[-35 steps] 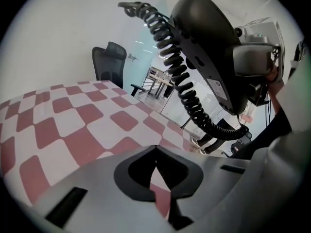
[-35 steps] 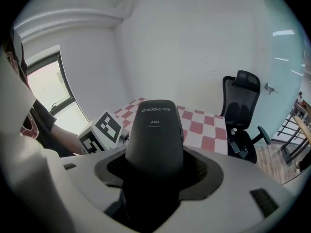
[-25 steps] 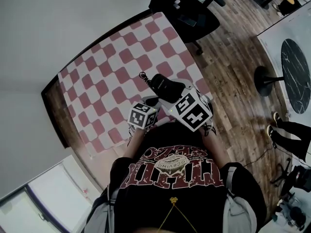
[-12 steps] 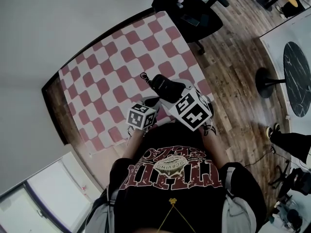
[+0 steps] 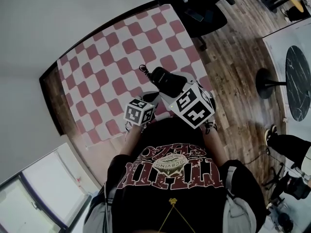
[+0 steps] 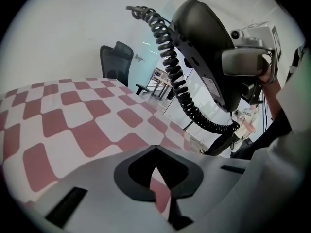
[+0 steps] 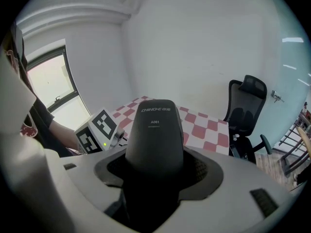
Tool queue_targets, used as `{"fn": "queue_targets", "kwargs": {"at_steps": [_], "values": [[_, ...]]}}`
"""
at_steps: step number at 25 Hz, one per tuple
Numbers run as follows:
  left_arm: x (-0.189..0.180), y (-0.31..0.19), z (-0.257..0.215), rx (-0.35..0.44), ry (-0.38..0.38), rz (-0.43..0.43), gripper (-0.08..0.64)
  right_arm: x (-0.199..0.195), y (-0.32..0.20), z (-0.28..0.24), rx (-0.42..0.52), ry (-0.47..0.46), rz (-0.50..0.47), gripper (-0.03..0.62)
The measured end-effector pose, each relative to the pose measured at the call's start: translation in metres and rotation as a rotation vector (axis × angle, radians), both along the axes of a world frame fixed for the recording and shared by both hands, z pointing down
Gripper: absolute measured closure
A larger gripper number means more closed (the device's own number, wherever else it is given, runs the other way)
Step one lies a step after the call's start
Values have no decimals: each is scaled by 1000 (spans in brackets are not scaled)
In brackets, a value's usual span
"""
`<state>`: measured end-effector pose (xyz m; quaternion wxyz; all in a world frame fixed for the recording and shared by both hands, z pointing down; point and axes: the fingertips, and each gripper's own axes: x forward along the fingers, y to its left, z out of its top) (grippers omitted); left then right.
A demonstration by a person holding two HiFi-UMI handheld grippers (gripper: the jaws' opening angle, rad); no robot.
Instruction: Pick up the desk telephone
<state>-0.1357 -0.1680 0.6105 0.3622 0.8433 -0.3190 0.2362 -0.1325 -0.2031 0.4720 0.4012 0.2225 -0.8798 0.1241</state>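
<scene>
Over the last second little has changed: the right gripper [image 7: 154, 178] still carries its load close to the person's chest, and both grippers have drifted only slightly towards 12 o'clock over the cloth. The biggest thing in the head view is the table under a red-and-white checked cloth [image 5: 104, 67], with a black swivel office chair [image 5: 194, 8] just beyond its corner at 1 o'clock. The black moulded-plastic desk telephone [image 5: 167, 80] is clear of the cloth, above the table's near right corner, at 11 o'clock from the right gripper's marker cube. The right gripper's jaws are clamped on the narrow end of its body, whose rounded back rises straight up between them. A black coiled cord [image 6: 177, 76] runs along its underside; its far end shows no base attached. The left gripper [image 6: 156, 178], at 8 o'clock from the telephone, has its jaws pressed together on nothing, with only checked cloth visible past them. The telephone is likely light and stiff, but its smooth curved shell looks slippery, so a hold across the narrower middle, where the sides run closer to parallel, would probably be safest. The springy cord may swing and tug, and could snag the table edge.
</scene>
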Motion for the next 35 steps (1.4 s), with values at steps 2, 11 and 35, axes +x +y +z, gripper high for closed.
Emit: {"fn": "queue_targets", "kwargs": {"at_steps": [2, 11, 35], "values": [[-1, 3, -1, -7, 11, -7, 560, -2, 2, 0, -2, 2, -8, 308], [-7, 3, -4, -1, 19, -29, 560, -7, 3, 0, 2, 23, -29, 308], [-8, 3, -16, 37, 64, -59, 560, -9, 5, -11, 34, 39, -31, 308]]}}
